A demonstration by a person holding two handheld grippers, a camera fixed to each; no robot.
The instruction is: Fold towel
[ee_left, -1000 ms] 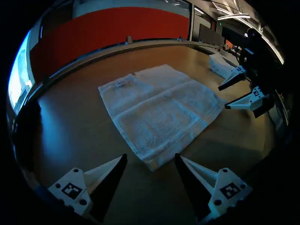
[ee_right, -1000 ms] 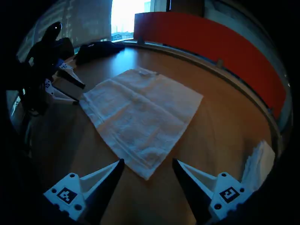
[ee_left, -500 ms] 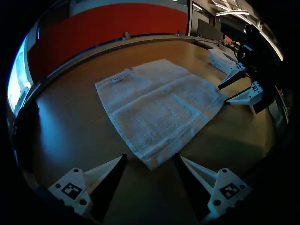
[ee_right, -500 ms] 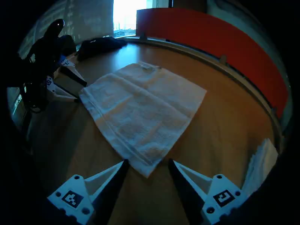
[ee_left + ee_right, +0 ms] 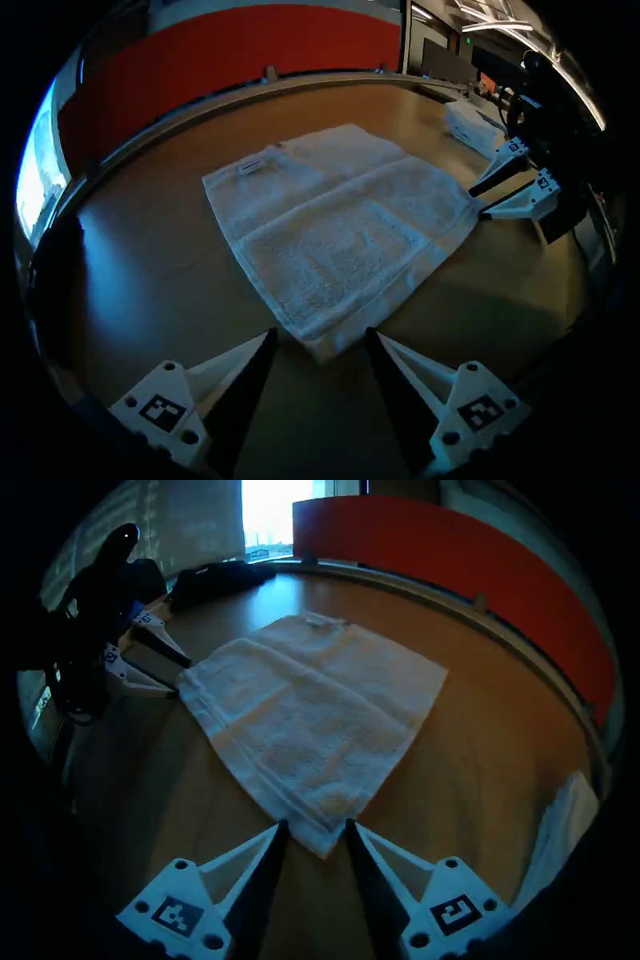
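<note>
A white towel (image 5: 336,232) lies flat on the wooden table (image 5: 152,264), folded to a rough square. In the left gripper view, my left gripper (image 5: 318,336) is open low over the table, with the towel's near corner between its fingertips. The right gripper (image 5: 477,205) sits at the towel's right corner. In the right gripper view, the towel (image 5: 312,712) spreads ahead and its near corner lies between the fingers of my right gripper (image 5: 314,826), which stand narrowly apart. The left gripper (image 5: 182,678), held by a dark-sleeved hand, is at the towel's left corner.
A stack of folded white towels (image 5: 472,132) sits at the table's far side, also seen as a white stack (image 5: 560,832) at the right. A red wall panel (image 5: 240,56) runs behind the table. A dark bundle (image 5: 216,576) lies near the window.
Both grippers have moved in toward their towel corners, which now lie between the fingertips. The right gripper's fingers have narrowed markedly; the left's only slightly.
</note>
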